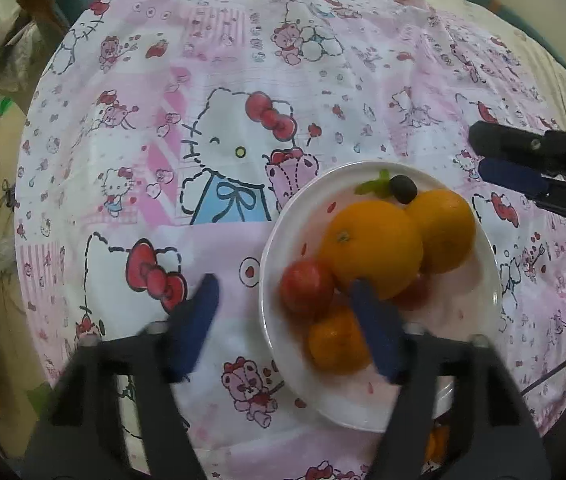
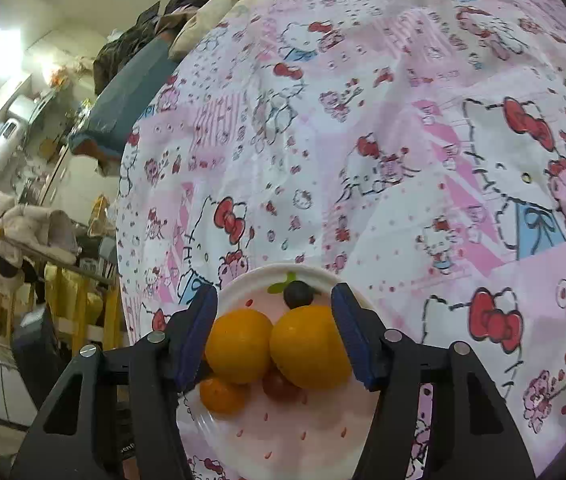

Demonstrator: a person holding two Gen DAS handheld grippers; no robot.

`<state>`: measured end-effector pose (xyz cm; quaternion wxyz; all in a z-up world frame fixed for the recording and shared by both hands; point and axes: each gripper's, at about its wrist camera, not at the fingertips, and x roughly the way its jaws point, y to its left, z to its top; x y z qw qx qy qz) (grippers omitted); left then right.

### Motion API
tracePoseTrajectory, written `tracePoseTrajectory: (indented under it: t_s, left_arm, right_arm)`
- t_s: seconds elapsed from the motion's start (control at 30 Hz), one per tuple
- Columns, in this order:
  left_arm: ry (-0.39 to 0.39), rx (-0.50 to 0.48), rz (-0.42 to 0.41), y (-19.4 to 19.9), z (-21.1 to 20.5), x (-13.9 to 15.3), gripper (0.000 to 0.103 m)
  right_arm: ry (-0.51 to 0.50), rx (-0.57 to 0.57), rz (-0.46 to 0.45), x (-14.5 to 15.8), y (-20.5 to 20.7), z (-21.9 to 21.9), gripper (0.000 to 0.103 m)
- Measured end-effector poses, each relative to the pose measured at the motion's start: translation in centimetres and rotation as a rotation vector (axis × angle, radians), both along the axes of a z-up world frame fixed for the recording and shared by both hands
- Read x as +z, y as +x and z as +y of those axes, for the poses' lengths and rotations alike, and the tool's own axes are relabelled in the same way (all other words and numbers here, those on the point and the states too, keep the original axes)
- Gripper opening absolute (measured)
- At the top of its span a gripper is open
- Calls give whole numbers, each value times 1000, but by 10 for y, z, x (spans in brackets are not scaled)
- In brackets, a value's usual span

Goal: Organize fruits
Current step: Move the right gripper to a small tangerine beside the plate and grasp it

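Two oranges, one mandarin, one grape

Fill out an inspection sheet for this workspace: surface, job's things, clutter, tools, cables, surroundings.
Surface: pink cartoon-print cloth, wrinkled.
Job's things: white plate holding two large oranges, a smaller orange, a red fruit and a dark round fruit.
Clutter: nothing seen on the cloth.
Tools: left tool open, one finger over the plate; right tool open, straddling the large oranges.
Cables: a thin cord at the right edge of the left view.
Surroundings: clothes and shelving beside the cloth.
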<state>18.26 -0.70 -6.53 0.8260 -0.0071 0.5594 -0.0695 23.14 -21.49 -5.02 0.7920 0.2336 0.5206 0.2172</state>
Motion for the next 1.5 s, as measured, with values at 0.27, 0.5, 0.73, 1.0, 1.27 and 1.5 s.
tracePoseTrajectory:
  t_s: [0.27,0.5,0.73,1.0,1.27,1.5]
  left_arm:
    - [-2,-3,-11,-9,4,6,68]
    - [-17,31,-44,-24,14,23,68]
    - [-23,29,-57,-50,19,42,68]
    - [-93,83,-19,-84,29,46,68]
    - [-94,101,-7,-112,35,49,68]
    - [-68,112,-16,-131,37,53,68]
  right_arm:
    - [0,-68,-8,7,-2,-20,63]
    - [-8,-75,-18,17,-16,-26,63]
    - [-19,-52,-23,31,-43,-26,63]
    - [-38,-40,35,19,-91,-30,63]
    - [-58,0,126,3,-138,-25,63]
    - [-70,42,181,-11,-163,-20,63]
